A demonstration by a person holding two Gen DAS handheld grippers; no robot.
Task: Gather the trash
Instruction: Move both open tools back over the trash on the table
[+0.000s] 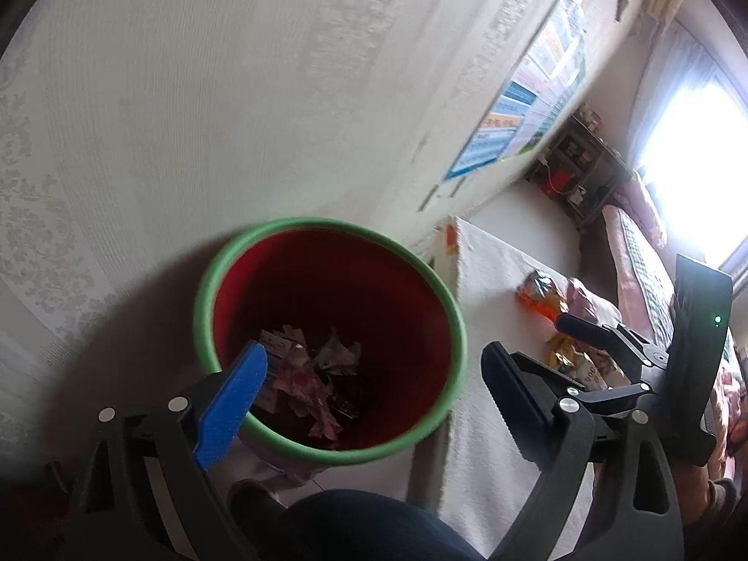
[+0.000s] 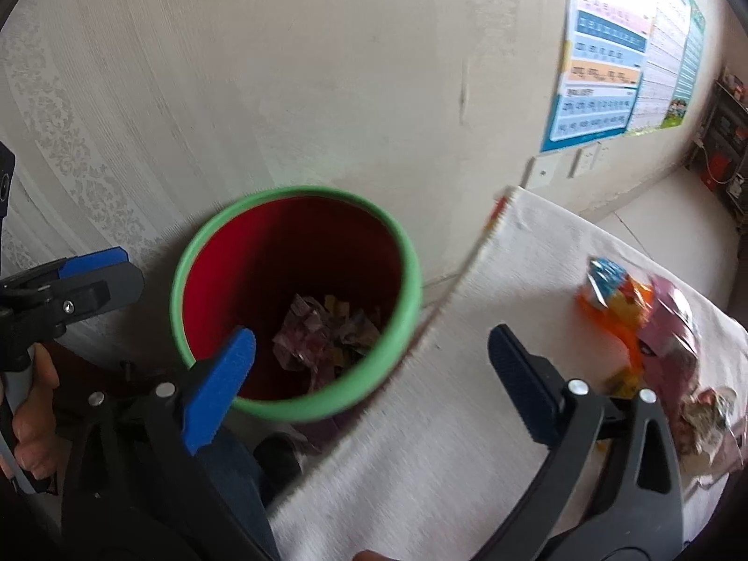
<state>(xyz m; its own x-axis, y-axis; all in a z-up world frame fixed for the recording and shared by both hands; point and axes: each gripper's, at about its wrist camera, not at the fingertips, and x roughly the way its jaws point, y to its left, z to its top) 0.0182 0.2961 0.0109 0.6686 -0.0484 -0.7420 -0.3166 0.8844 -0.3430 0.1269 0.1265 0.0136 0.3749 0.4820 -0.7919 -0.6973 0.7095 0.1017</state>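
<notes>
A red bin with a green rim (image 1: 327, 224) stands on the floor against the wall, with crumpled wrappers (image 1: 304, 369) at its bottom. My left gripper (image 1: 374, 364) hangs over the bin's mouth, open, with nothing between its blue pads. My right gripper (image 2: 372, 341) is open and empty too, above the near right part of the bin's rim (image 2: 299, 191). To the right, on a white cloth (image 2: 467, 374), lie an orange wrapper (image 2: 612, 294), a pink wrapper (image 2: 668, 322) and a crumpled one (image 2: 706, 416). The orange wrapper (image 1: 537, 292) also shows in the left wrist view.
The patterned wall (image 1: 233, 93) stands right behind the bin, with a poster (image 2: 607, 70) and sockets (image 2: 542, 170) further right. A dark shelf (image 1: 575, 159) and a bright window (image 1: 692, 149) are at the far end. A trouser leg (image 1: 364, 523) and a slipper (image 2: 280, 458) are just below the bin.
</notes>
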